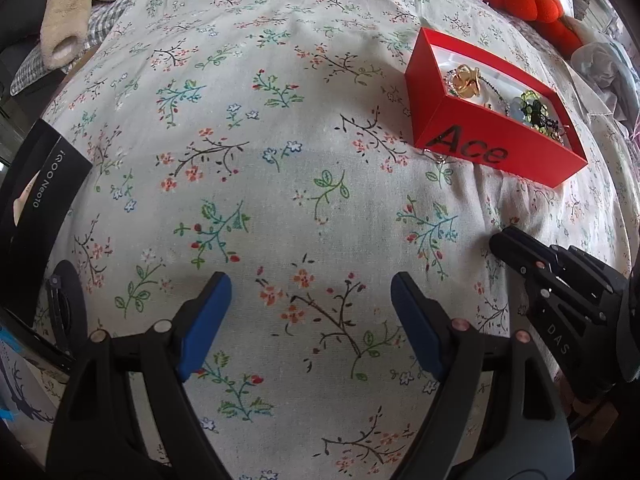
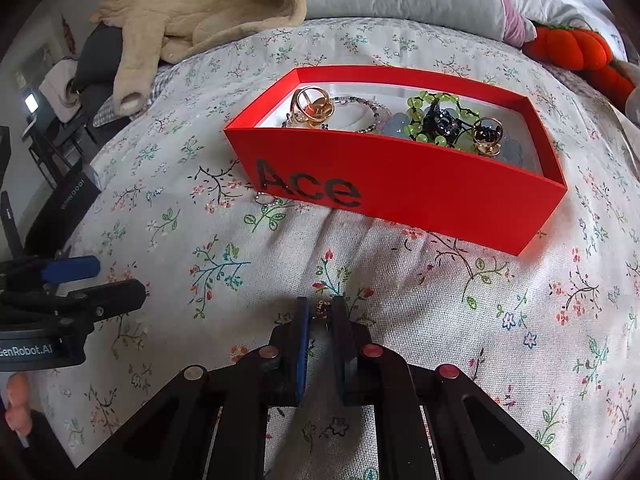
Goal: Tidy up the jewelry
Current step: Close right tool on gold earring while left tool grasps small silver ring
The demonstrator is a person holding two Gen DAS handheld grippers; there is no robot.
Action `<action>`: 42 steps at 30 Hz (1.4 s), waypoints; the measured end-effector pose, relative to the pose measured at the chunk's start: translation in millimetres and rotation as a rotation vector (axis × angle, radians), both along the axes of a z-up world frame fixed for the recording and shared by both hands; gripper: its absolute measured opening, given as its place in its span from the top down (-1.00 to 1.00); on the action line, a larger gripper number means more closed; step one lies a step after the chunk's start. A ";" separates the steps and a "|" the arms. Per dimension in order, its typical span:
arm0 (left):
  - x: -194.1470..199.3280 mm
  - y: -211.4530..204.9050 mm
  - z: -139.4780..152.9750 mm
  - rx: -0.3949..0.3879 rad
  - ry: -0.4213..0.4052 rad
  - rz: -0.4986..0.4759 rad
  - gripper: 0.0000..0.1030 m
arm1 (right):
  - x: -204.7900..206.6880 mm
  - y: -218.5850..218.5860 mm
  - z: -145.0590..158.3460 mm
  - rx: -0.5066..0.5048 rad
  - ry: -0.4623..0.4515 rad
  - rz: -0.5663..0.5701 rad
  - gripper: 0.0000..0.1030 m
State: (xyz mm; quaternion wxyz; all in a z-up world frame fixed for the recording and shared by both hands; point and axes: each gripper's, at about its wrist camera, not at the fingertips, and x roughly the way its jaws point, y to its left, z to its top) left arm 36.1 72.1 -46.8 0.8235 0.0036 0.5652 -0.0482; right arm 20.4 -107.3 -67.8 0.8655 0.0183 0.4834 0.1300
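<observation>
Reaching forward low over the floral bedsheet [image 2: 460, 320], the right gripper [image 2: 322, 312] has its jaws closed on a small gold-coloured jewelry piece [image 2: 323, 309], pinched at the fingertips at the lower centre of the right wrist view; the piece is too small to identify further. At the lower left of that view the left gripper [image 1: 310, 312] comes in from the side, and in its own view its blue pads [image 1: 208, 320] stand wide apart over bare sheet, nothing between them.

At the upper centre of the right wrist view, a red box [image 2: 400, 188] printed "Ace" lies open on the sheet. Inside, a gold ring [image 2: 312, 108] sits at the left end, a thin beaded bracelet [image 2: 372, 114] beside it, then green beads [image 2: 432, 112] tangled with a dark sparkly piece [image 2: 442, 120], pale blue beads and a second gold ring [image 2: 488, 136] at the right end. A small silver chain piece [image 2: 267, 199] lies on the sheet just outside the box's near left corner.

The box's near wall hides the lower parts of its contents. A black phone box [image 1: 40, 200] is cut off at the left edge of the left wrist view. A cream garment [image 2: 192, 20] and an orange plush [image 2: 576, 48] lie along the top, partly out of frame
</observation>
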 end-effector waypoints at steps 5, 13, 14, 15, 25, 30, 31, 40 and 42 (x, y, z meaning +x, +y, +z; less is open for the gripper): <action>1.1 -17.0 -2.2 -0.029 -0.055 -0.062 -0.59 | -1.6 -19.1 10.8 0.016 -0.003 -0.017 0.80; 8.3 -56.3 -13.6 -0.079 -0.161 -0.193 -0.56 | -0.9 -69.7 24.8 0.000 -0.021 -0.084 0.80; 10.1 -58.7 -14.3 -0.086 -0.167 -0.193 -0.54 | -0.7 -75.6 24.7 -0.003 -0.018 -0.092 0.80; 12.0 -61.2 -14.9 -0.086 -0.173 -0.190 -0.54 | -0.4 -81.5 24.3 -0.001 -0.013 -0.098 0.80; 27.5 -70.6 -19.2 -0.095 -0.234 -0.215 -0.35 | -6.1 -112.8 22.0 0.011 0.014 -0.094 0.80; 35.8 -70.7 -20.4 -0.109 -0.251 -0.221 -0.21 | -6.2 -121.4 29.4 0.011 -0.008 -0.108 0.80; 37.4 -71.2 -20.4 -0.109 -0.254 -0.221 -0.15 | -6.2 -122.6 30.9 0.007 -0.015 -0.111 0.80; 42.3 -73.5 -20.0 -0.104 -0.259 -0.224 0.27 | -2.9 -130.3 32.1 0.023 -0.009 -0.130 0.80; 42.8 -72.6 -19.9 -0.106 -0.255 -0.220 0.41 | -3.4 -130.7 32.3 0.023 -0.009 -0.136 0.80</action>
